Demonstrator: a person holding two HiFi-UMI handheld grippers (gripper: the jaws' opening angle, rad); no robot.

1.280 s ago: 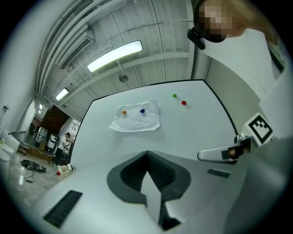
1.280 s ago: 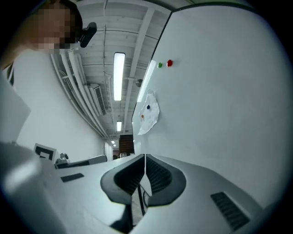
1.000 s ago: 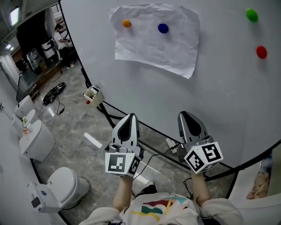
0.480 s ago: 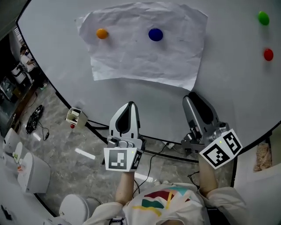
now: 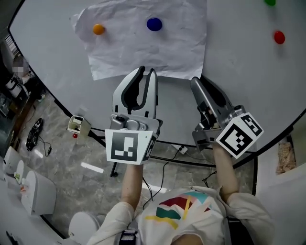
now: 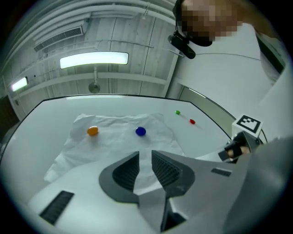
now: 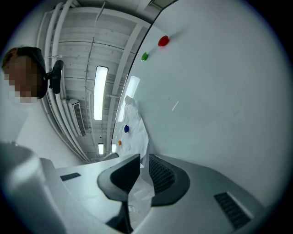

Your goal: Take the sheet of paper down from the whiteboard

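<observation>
A crumpled white sheet of paper (image 5: 143,45) hangs on the whiteboard (image 5: 244,76), pinned by an orange magnet (image 5: 98,29) and a blue magnet (image 5: 154,24). My left gripper (image 5: 145,72) points up at the sheet's lower edge. Its jaws are opening and nothing is between them; the paper (image 6: 119,137) shows beyond the gap. My right gripper (image 5: 196,81) is at the sheet's lower right corner. Its jaws stand a little apart, and the paper (image 7: 135,123) shows through the narrow gap; I cannot tell whether it touches them.
A green magnet (image 5: 270,2) and a red magnet (image 5: 279,36) sit on the bare board to the right. Below the board's black frame lies a tiled floor with a small box (image 5: 76,124), cables and white fixtures (image 5: 33,191) at the left.
Both grippers rose toward the sheet's lower edge, the left one more. The left jaws went from shut to apart. The right gripper tilted up near the paper's corner.
</observation>
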